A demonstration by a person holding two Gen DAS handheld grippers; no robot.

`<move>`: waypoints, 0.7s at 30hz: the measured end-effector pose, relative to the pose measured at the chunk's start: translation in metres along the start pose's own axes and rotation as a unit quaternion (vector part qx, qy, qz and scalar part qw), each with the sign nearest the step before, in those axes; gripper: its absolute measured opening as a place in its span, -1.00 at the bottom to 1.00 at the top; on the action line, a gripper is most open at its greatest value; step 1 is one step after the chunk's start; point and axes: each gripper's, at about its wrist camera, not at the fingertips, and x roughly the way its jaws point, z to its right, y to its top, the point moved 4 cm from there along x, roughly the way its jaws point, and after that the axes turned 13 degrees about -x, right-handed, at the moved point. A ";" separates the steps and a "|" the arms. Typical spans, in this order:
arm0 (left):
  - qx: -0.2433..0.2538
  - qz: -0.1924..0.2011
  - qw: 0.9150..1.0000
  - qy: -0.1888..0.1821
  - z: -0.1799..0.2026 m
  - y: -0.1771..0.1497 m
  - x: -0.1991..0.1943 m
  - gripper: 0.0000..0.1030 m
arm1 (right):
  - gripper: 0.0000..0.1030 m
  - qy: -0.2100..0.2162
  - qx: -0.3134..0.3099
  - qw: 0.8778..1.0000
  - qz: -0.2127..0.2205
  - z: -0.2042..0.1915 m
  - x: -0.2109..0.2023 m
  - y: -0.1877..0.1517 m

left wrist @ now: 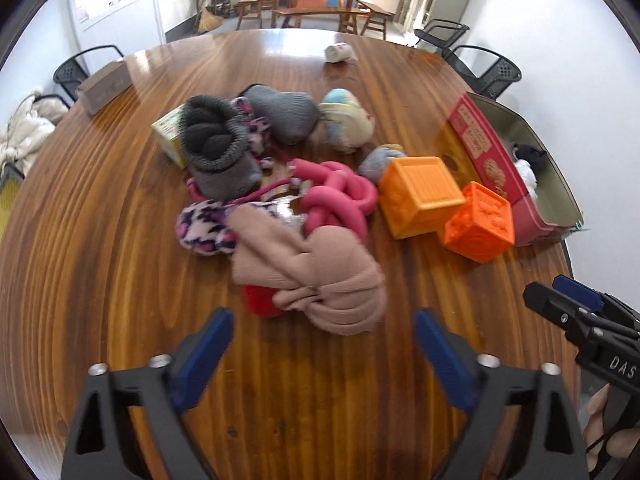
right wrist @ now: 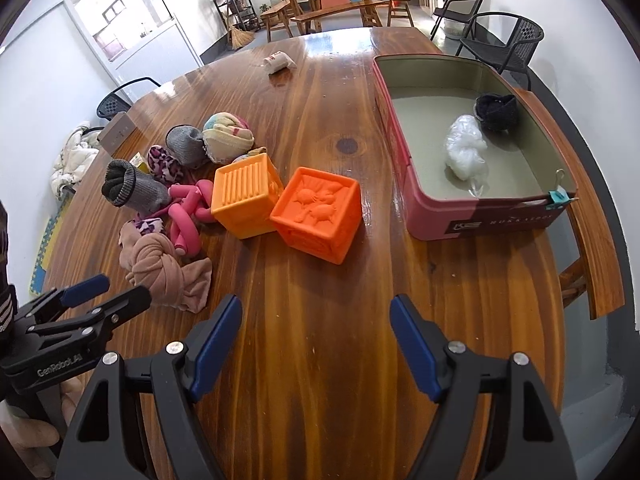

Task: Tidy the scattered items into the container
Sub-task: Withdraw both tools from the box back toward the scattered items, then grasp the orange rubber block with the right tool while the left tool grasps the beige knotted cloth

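Observation:
My left gripper (left wrist: 324, 320) stands open just in front of a knotted beige cloth (left wrist: 320, 276), with nothing between its fingers. Behind the cloth lie a pink tube toy (left wrist: 340, 200), rolled grey socks (left wrist: 216, 148), a patterned purple sock (left wrist: 204, 228) and other sock bundles. Two orange cubes (right wrist: 244, 196) (right wrist: 318, 216) sit to their right. My right gripper (right wrist: 316, 304) is open and empty over bare wood, short of the cubes. The red tin (right wrist: 424, 208) at the right holds a white plastic bag (right wrist: 466, 148) and a black knit item (right wrist: 496, 112).
A tipped paper cup (right wrist: 280, 62) lies far back on the wooden table (right wrist: 320, 128). A brown box (left wrist: 104, 88) sits at the far left edge. Black chairs (right wrist: 504, 44) ring the table. The table's right edge runs close beside the tin.

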 end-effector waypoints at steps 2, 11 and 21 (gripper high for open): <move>-0.011 0.006 1.000 -0.001 -0.013 0.003 -0.001 0.98 | 0.55 -0.002 0.008 1.000 -0.002 -0.001 0.004 0.003; -0.045 -0.005 0.999 0.001 -0.058 0.017 0.011 0.98 | 0.55 -0.019 0.037 0.999 -0.005 -0.001 0.024 0.018; -0.036 -0.021 0.998 -0.039 -0.052 0.019 0.014 0.98 | 0.55 -0.030 0.068 0.997 -0.012 0.007 0.044 0.033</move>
